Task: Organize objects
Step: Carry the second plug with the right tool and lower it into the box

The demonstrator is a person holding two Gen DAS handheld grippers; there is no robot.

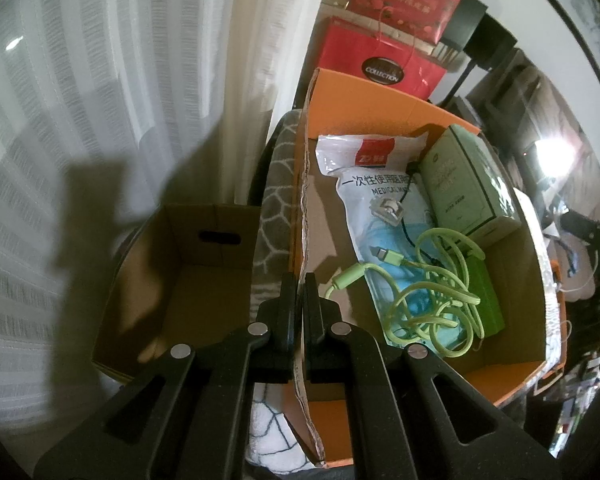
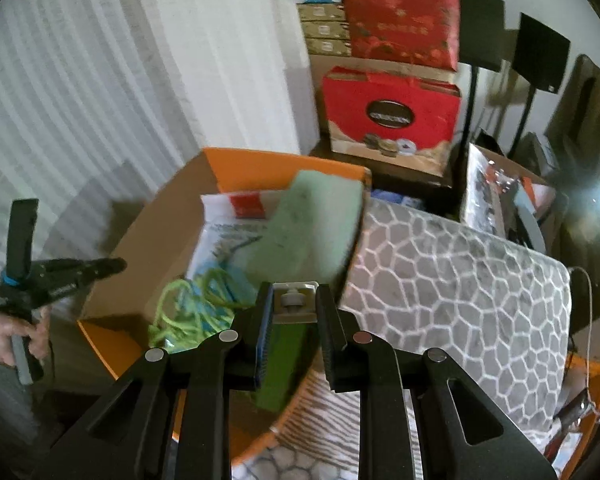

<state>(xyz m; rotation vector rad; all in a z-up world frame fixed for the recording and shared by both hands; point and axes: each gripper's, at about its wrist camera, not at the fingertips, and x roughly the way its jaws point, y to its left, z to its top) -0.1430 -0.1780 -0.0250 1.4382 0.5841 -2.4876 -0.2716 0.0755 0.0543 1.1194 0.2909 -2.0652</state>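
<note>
My left gripper (image 1: 299,280) is shut on the torn left wall (image 1: 302,200) of the orange cardboard box (image 1: 380,96). Inside lie a white medical mask pack (image 1: 374,184), a pale green tin box (image 1: 468,184), a tangled green cable (image 1: 432,296), a green block (image 1: 486,300) and a small keyboard switch (image 1: 388,208). My right gripper (image 2: 294,300) is shut on a small grey keyboard switch (image 2: 294,304), held above the box's near side over the green block (image 2: 284,364). The left gripper also shows in the right wrist view (image 2: 112,266).
An empty brown cardboard box (image 1: 188,272) stands left of the orange one. A grey patterned cushion (image 2: 460,280) lies to its right. Red gift bags (image 2: 392,116) and stacked cartons stand behind. White curtains (image 1: 100,120) hang at the left.
</note>
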